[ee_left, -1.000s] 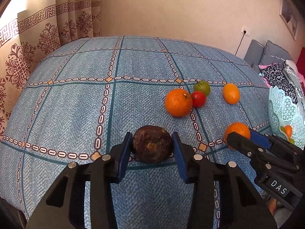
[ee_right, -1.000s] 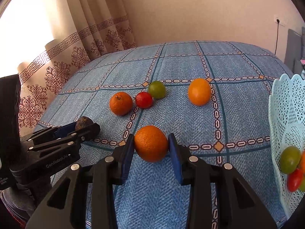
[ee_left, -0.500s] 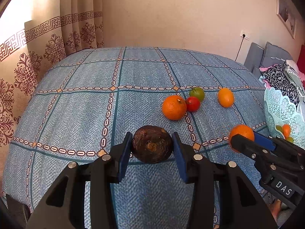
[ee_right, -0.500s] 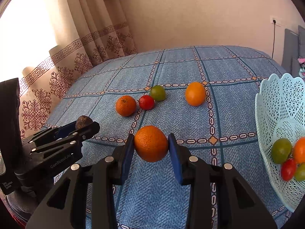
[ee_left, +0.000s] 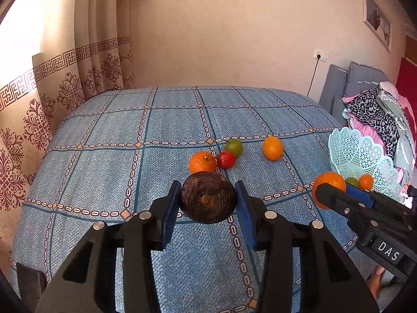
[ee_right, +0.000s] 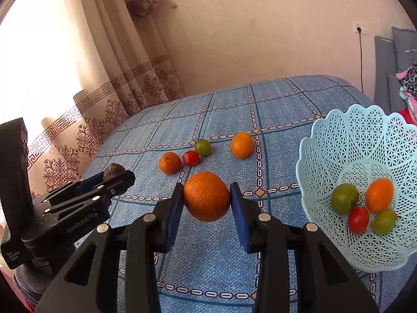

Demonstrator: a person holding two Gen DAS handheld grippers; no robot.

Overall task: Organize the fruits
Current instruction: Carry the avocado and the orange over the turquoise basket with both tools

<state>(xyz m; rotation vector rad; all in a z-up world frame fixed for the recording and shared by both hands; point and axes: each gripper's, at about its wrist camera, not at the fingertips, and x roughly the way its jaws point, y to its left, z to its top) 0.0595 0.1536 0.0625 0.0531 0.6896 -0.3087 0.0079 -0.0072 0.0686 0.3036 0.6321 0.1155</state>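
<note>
Fruits are being gripped w/ both tools above the blue checked bedspread (ee_left: 109, 172). Left gripper (ee_left: 208, 203) is pinching a dark brown wrinkled round fruit (ee_left: 208, 200) btwn its blue pads; right gripper (ee_right: 206, 200) is clamping a large round orange (ee_right: 206, 199), just left of the pale turquoise lattice plastic basket (ee_right: 365, 140). Basket is holding two green tomatoes (ee_right: 344, 198), a small orange fruit (ee_right: 379, 194) and a red tomato (ee_right: 358, 219). Left of basket, on the bedspread beyond the held orange: a smooth orange fruit (ee_right: 241, 145) nearest, then a green tomato (ee_right: 202, 147) touching a red tomato (ee_right: 191, 157), then a dimpled mandarin (ee_right: 169, 162) just beside. Patterned beige curtains (ee_right: 125, 78) are hanging far left of basket.
</note>
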